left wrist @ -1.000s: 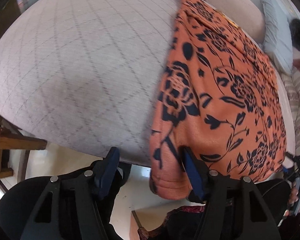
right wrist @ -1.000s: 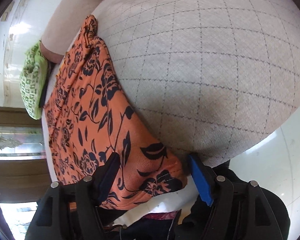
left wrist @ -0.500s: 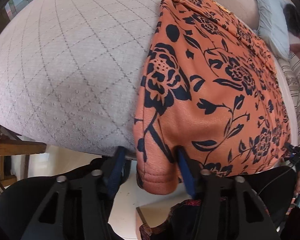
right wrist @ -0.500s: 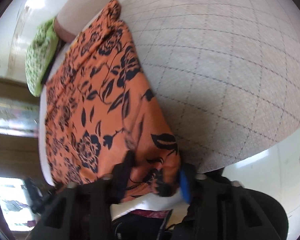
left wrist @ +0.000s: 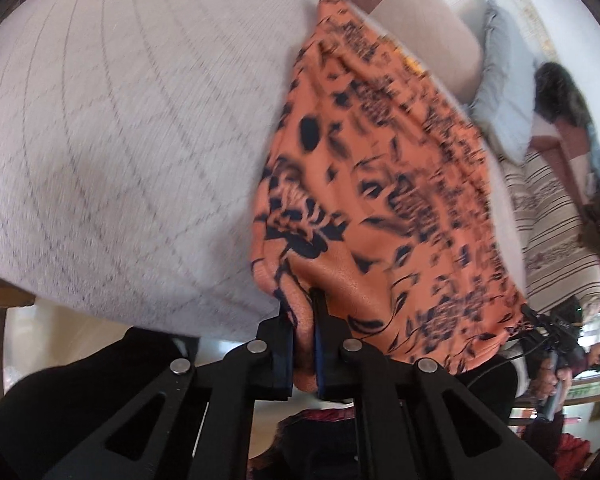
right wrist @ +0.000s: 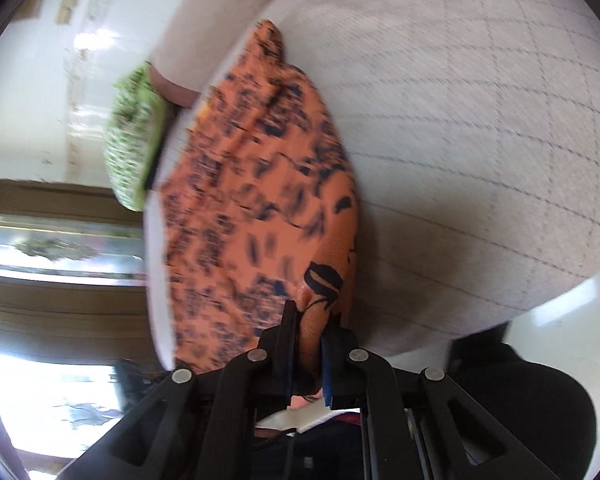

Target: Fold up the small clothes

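An orange garment with a black flower print [left wrist: 400, 184] lies along the near edge of a grey quilted bed. My left gripper [left wrist: 303, 308] is shut on its near left corner, with cloth pinched between the blue pads. The garment also shows in the right wrist view [right wrist: 256, 200]. My right gripper [right wrist: 312, 320] is shut on its near right corner. Both views are blurred by motion, and the cloth rises off the bed at the gripped corners.
The grey quilted bed cover [left wrist: 120, 120] spreads to the left in the left view and to the right in the right view [right wrist: 480, 140]. A green patterned pillow [right wrist: 134, 152] and a grey pillow [left wrist: 500, 92] lie at the far end. A striped sofa [left wrist: 552, 232] stands right.
Both grippers were open around the garment's near corners, then closed on them. Both now lift and pull the corners, and the cloth is moving.
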The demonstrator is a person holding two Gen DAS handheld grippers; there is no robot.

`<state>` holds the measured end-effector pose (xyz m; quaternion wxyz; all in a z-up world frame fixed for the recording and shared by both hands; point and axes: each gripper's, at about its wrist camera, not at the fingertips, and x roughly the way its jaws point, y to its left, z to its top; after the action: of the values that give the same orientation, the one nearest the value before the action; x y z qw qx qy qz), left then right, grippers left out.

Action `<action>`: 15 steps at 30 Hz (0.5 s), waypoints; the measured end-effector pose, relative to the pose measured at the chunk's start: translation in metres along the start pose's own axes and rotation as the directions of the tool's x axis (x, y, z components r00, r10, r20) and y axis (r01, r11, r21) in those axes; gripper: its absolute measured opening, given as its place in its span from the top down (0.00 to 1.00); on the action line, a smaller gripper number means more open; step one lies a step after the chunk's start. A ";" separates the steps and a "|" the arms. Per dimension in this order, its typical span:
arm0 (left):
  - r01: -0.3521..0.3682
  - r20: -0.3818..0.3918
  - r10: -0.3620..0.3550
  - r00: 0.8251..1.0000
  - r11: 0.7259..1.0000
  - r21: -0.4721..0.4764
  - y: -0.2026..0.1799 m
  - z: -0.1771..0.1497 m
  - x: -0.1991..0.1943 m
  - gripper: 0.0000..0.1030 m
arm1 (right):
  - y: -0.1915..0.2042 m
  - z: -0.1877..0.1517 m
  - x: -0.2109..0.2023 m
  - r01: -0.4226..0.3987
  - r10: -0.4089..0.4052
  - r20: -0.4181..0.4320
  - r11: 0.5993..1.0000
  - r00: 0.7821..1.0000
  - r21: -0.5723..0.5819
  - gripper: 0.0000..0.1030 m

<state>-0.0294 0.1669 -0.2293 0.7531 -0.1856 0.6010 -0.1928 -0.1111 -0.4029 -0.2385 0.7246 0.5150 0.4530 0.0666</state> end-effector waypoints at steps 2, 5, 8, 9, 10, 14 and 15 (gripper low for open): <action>0.031 0.016 -0.031 0.999 1.000 0.001 -0.004 0.008 -0.008 0.92 | 0.006 0.004 -0.005 -0.059 0.059 0.019 0.998 0.998 0.010 0.90; 0.078 0.039 -0.078 0.996 0.997 0.005 -0.011 0.025 -0.018 0.92 | 0.016 0.011 -0.008 -0.108 0.108 0.038 0.994 0.993 0.010 0.90; 0.106 0.063 -0.106 0.992 0.994 0.010 -0.018 0.044 -0.028 0.92 | 0.025 0.022 -0.006 -0.149 0.148 0.050 0.989 0.988 0.012 0.90; 0.112 0.069 -0.112 0.991 0.994 0.011 -0.020 0.051 -0.030 0.92 | 0.027 0.026 -0.006 -0.155 0.154 0.053 0.988 0.987 0.015 0.90; 0.117 0.073 -0.117 0.990 0.993 0.014 -0.021 0.058 -0.033 0.92 | 0.030 0.030 -0.004 -0.159 0.158 0.057 0.987 0.986 0.017 0.90; 0.127 0.090 -0.129 0.988 0.992 0.021 -0.030 0.096 -0.033 0.92 | 0.042 0.064 -0.002 -0.176 0.173 0.090 0.984 0.981 0.023 0.90; 0.131 0.097 -0.132 0.986 0.991 0.019 -0.032 0.111 -0.034 0.92 | 0.044 0.075 -0.002 -0.182 0.178 0.103 0.983 0.979 0.027 0.90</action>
<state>0.0698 0.1616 -0.1617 0.7686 -0.2294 0.5484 -0.2362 -0.0417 -0.4357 -0.1977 0.7280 0.5695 0.3688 0.0981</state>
